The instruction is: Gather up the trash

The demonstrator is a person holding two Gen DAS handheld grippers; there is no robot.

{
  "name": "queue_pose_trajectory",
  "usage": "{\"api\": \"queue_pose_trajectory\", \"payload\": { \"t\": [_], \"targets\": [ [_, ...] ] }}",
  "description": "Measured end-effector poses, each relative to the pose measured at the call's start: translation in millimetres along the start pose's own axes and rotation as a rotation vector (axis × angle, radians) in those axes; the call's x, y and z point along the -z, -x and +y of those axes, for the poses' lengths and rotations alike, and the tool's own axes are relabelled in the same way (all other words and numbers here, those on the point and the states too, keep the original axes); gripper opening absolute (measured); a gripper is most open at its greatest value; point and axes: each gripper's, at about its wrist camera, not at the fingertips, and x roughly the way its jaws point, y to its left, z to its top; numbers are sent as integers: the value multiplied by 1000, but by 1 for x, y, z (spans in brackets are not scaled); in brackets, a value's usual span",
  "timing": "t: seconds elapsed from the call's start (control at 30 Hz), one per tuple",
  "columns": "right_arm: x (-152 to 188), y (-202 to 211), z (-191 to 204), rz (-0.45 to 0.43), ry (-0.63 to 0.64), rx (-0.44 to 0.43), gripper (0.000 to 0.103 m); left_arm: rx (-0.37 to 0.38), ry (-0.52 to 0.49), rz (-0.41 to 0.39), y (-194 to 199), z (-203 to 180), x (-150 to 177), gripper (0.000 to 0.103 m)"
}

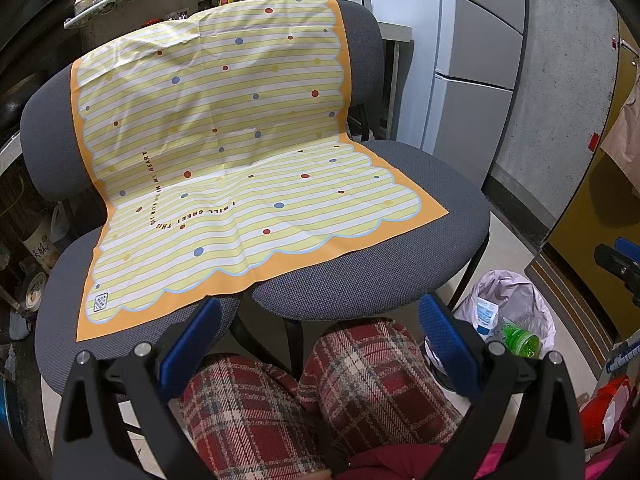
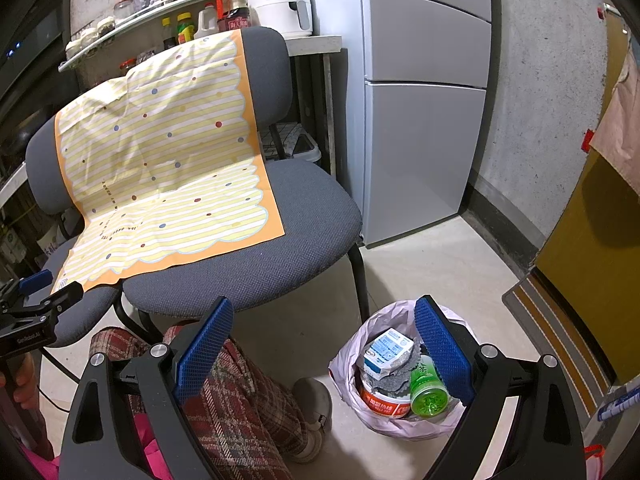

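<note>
Right wrist view looks down on a small bin lined with a pale plastic bag (image 2: 348, 380), standing on the tiled floor just beside the front leg of the nearer grey chair (image 2: 256, 256). Inside the bin lie a crumpled blue-and-white carton (image 2: 386, 350), a dark grey scrap (image 2: 394, 380) under it, a red-and-white tub (image 2: 380, 404) at the bottom and a green bottle (image 2: 428, 388) tipped with its cap end up. The right gripper (image 2: 324, 356) hangs above the bin and the floor with its blue-padded jaws spread wide and nothing between them. From the left wrist view, the left gripper (image 1: 320, 344) is likewise wide apart and empty, held over the person's plaid-trousered knees (image 1: 320, 392). Two grey chairs stand side by side, and a yellow striped cloth with coloured dots and an orange border (image 1: 224, 152) is draped over their backs and seats. Behind them stand a shelf of bottles and jars (image 2: 168, 4), a white appliance (image 2: 284, 4) and a grey fridge (image 2: 424, 100).
</note>
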Motion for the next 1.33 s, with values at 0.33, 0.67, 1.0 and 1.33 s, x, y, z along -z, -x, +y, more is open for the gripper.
{"api": "queue_pose_trajectory", "payload": {
  "t": [0.33, 0.67, 1.0, 1.33],
  "targets": [
    [0, 0, 0, 1, 0, 0, 91, 1, -2, 1, 0, 1, -1, 96],
    [0, 0, -1, 0, 1, 0, 91, 2, -2, 1, 0, 1, -1, 96],
    [1, -1, -1, 4, -5, 5, 91, -3, -12, -9, 1, 0, 1, 96],
    [-5, -21, 11, 20, -10, -15, 91, -27, 30, 36, -15, 23, 4, 96]
  ]
}}
